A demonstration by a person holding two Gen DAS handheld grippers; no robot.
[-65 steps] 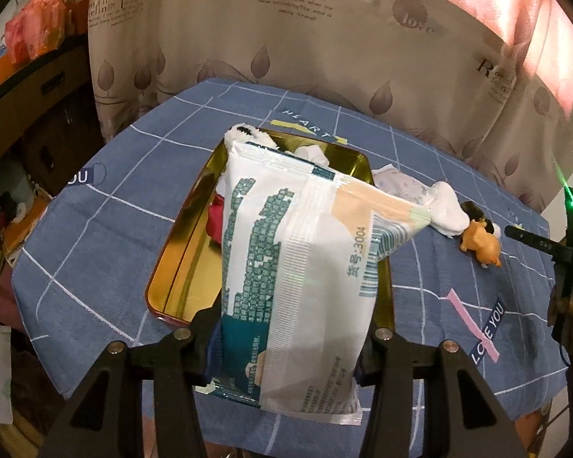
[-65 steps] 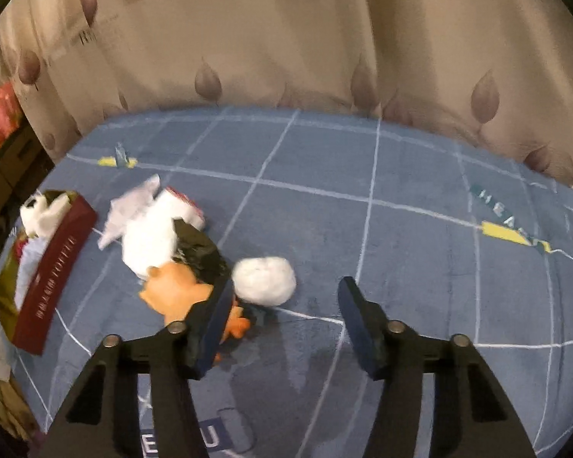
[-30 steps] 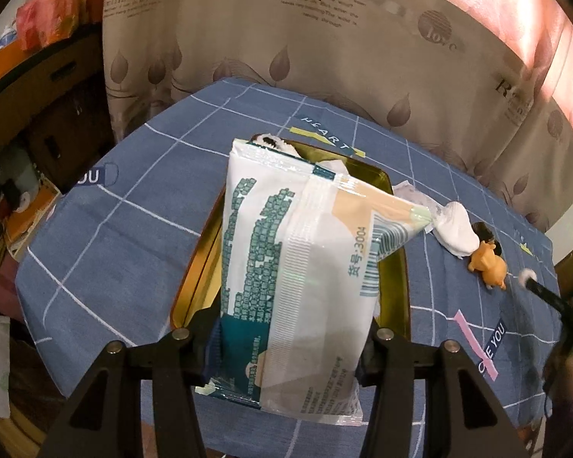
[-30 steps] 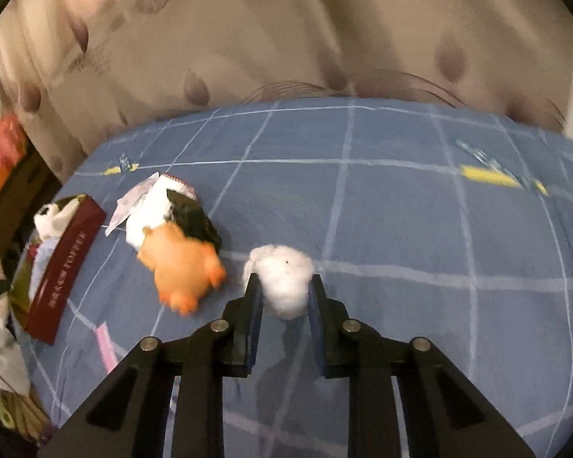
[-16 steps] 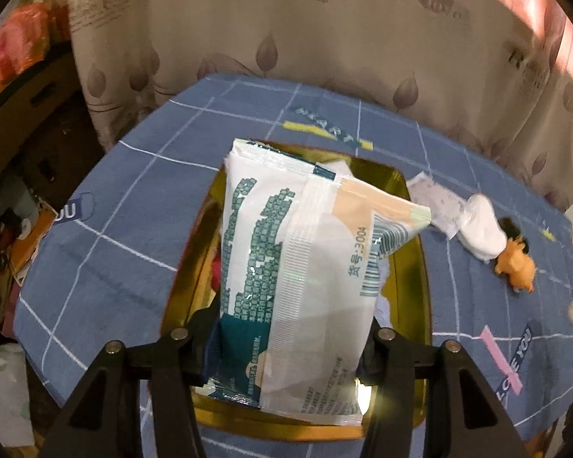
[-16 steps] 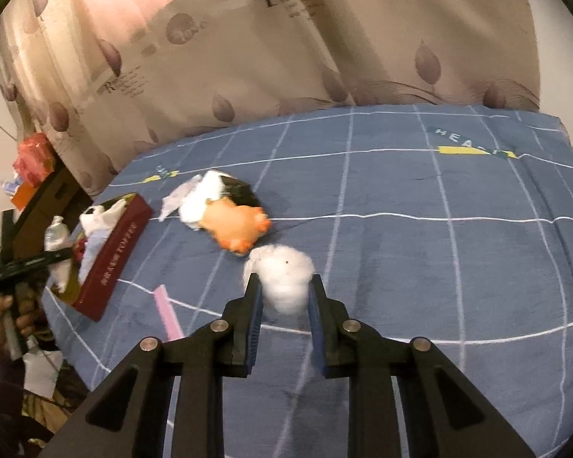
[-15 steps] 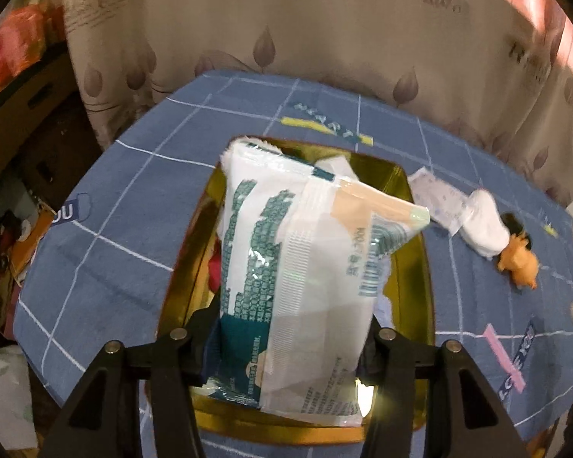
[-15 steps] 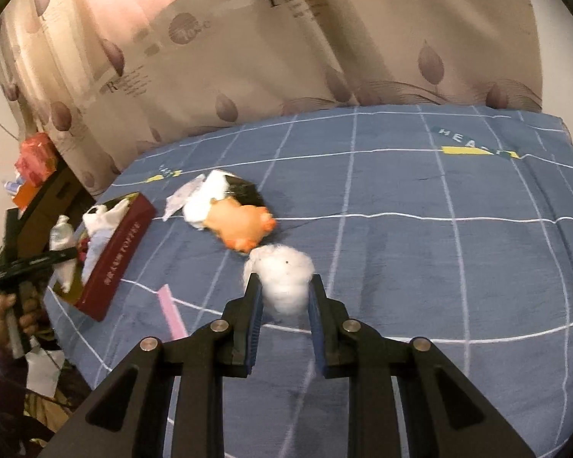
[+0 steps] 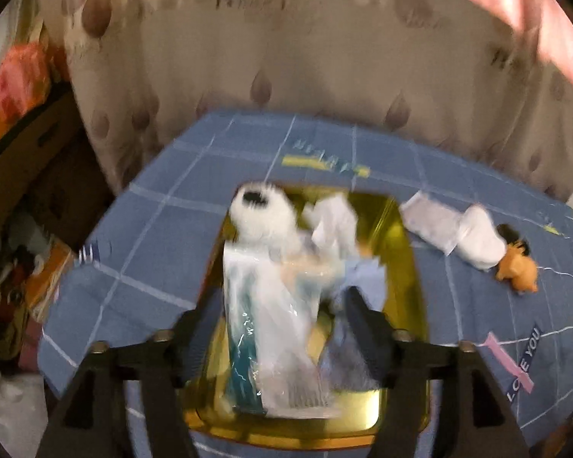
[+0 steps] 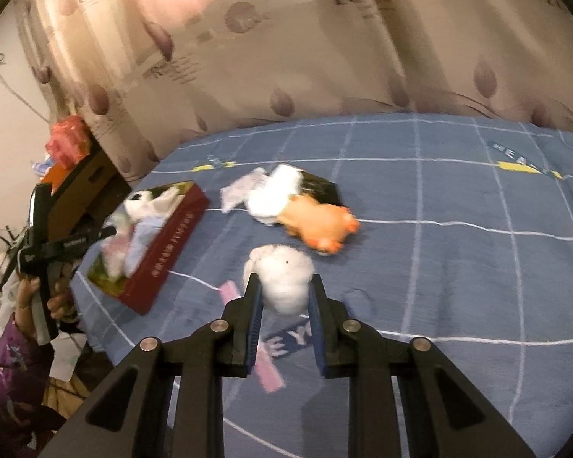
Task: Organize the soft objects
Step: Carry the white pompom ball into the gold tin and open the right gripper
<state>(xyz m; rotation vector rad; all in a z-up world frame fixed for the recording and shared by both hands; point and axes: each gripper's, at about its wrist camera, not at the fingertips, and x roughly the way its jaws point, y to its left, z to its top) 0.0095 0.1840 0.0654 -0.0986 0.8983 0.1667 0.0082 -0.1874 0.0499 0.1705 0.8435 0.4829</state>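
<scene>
In the left wrist view my left gripper (image 9: 280, 328) hangs over the gold tin (image 9: 412, 267). Its jaws are opening wide and its pads stand off the white and teal tissue pack (image 9: 271, 328). The pack lies blurred between the pads, down inside the tin, beside a white plush (image 9: 263, 217) and crumpled cloths. In the right wrist view my right gripper (image 10: 286, 297) is shut on a white fluffy ball (image 10: 284, 278), held above the blue checked cloth. An orange plush toy (image 10: 321, 225) and a white sock (image 10: 275, 194) lie just beyond the ball. The tin's red side (image 10: 164, 259) is at the left.
A flat white packet (image 9: 431, 225) lies right of the tin, next to the sock (image 9: 477, 240) and orange toy (image 9: 515, 271). A leaf-print curtain hangs behind the table. A cardboard box (image 10: 84, 175) and floor clutter sit past the table's left edge. A hand (image 10: 57, 297) holds the left gripper there.
The left jaws have spread and the tissue pack has dropped from between them into the tin. The right gripper, still shut on the white ball, has lifted and drawn back from the orange toy.
</scene>
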